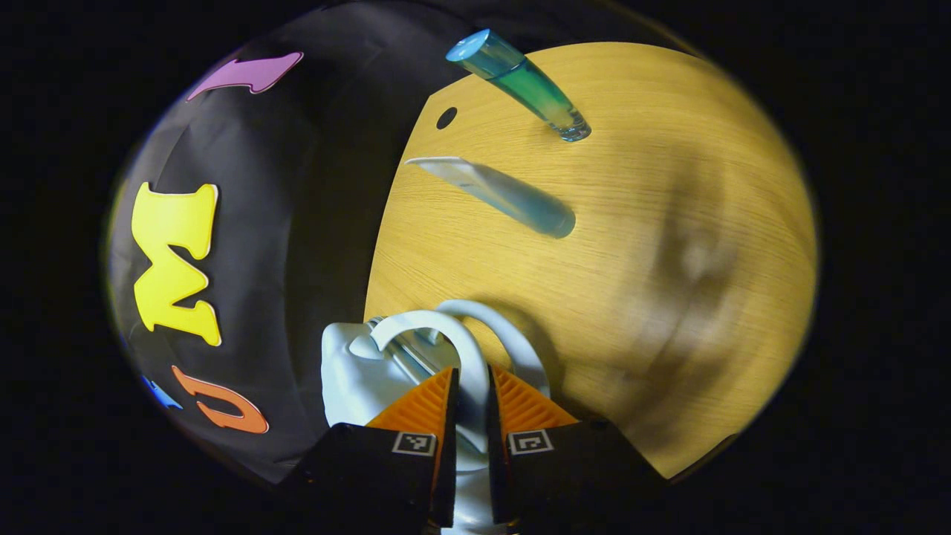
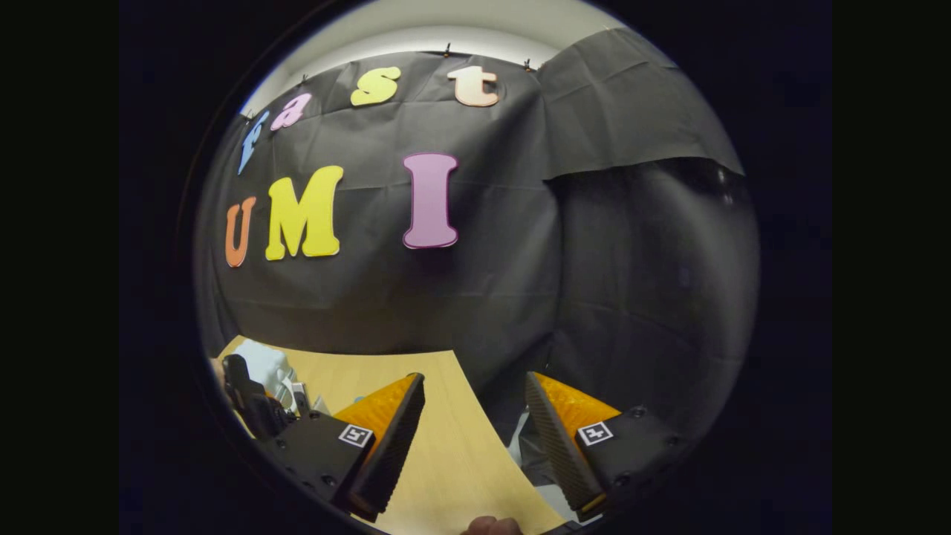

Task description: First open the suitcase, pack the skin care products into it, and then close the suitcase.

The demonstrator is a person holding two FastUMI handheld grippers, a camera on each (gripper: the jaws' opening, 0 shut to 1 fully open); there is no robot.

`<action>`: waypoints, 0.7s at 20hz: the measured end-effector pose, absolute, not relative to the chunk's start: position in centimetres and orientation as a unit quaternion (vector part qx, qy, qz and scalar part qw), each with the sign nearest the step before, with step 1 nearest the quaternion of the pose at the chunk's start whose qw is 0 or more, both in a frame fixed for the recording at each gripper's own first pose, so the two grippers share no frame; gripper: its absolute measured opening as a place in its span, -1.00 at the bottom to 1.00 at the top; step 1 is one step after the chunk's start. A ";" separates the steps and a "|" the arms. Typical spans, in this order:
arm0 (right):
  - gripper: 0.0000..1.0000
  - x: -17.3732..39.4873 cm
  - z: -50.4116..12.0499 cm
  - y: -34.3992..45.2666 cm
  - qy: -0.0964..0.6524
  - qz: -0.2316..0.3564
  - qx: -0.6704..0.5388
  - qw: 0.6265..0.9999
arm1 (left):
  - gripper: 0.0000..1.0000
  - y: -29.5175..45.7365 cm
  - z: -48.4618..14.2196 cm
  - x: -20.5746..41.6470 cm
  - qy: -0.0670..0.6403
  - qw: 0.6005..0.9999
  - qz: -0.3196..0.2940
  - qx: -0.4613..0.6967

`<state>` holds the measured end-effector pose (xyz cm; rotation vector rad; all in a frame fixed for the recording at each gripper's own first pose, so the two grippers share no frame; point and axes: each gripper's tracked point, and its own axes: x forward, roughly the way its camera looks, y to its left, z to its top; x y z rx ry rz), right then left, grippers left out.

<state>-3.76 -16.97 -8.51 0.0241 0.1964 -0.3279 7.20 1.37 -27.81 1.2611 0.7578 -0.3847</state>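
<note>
On the table (image 1: pixel 669 223), left gripper (image 1: pixel 472 397) jaws pinch the suitcase handle (image 1: pixel 446 334); right gripper (image 2: pixel 475 416) jaws gape, empty.

— What is seen carrying the things?
— A wooden counter (image 1: pixel 631 297), filling the right of the left gripper view.
— What is laid on it?
— A blue-green bottle (image 1: pixel 520 80) at upper centre, a pale tube (image 1: pixel 498 195) just below, a white suitcase (image 1: pixel 356 371) at the lower left edge.

In the left gripper view, the white suitcase (image 1: pixel 356 375) is largely covered by the gripper's own fingers (image 1: pixel 423 409), and its lower body runs past the bottom edge. The flat tube (image 1: pixel 498 195) is motion-blurred. In the right gripper view, a pale object (image 2: pixel 264 365) behind the other gripper (image 2: pixel 252 401) cannot be identified.
</note>
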 end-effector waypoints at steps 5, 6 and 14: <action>0.63 -3.5 -7.6 -15.1 0.088 -0.150 0.008 0.985 | -0.63 2.1 -23.7 7.1 0.317 0.759 -0.148 0.549; 0.62 -3.5 -7.5 -14.6 0.086 -0.147 0.004 0.985 | -0.65 2.3 -22.8 6.8 0.310 0.769 -0.144 0.541; 0.62 -2.7 -4.3 -10.2 0.059 -0.109 -0.027 0.992 | -0.89 9.0 -10.5 6.9 0.211 0.882 -0.058 0.417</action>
